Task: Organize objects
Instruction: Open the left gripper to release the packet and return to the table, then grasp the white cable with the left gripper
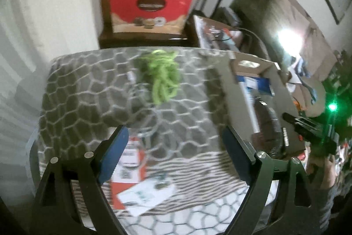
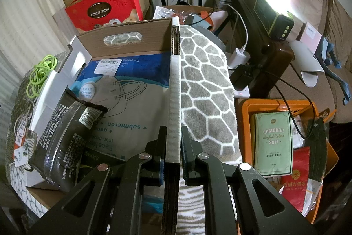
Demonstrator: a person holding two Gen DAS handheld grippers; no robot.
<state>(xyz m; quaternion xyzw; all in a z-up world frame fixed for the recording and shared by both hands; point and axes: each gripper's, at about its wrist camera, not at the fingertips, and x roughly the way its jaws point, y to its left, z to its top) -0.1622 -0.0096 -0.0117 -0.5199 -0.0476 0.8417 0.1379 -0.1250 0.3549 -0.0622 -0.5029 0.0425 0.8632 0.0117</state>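
Observation:
My left gripper (image 1: 175, 144) is open and empty above a grey honeycomb blanket (image 1: 88, 89). A green coiled cable (image 1: 164, 78) lies on the blanket ahead of it, with a clear cable (image 1: 143, 116) closer in. Orange and white cards (image 1: 134, 171) lie under the fingers. My right gripper (image 2: 172, 144) is shut on the right wall (image 2: 175, 80) of the cardboard box (image 2: 123, 36). The box holds a blue-white face mask pack (image 2: 127, 98) and a black pouch (image 2: 68, 136). The green cable also shows in the right wrist view (image 2: 41, 74), left of the box.
Red gift boxes (image 2: 103, 8) stack at the back. An orange bin (image 2: 246, 107) with a green packet (image 2: 272, 142) sits right of the box. Chargers (image 2: 238, 56) and a dark wooden stand (image 2: 272, 63) are behind it. The box also shows in the left wrist view (image 1: 259, 89).

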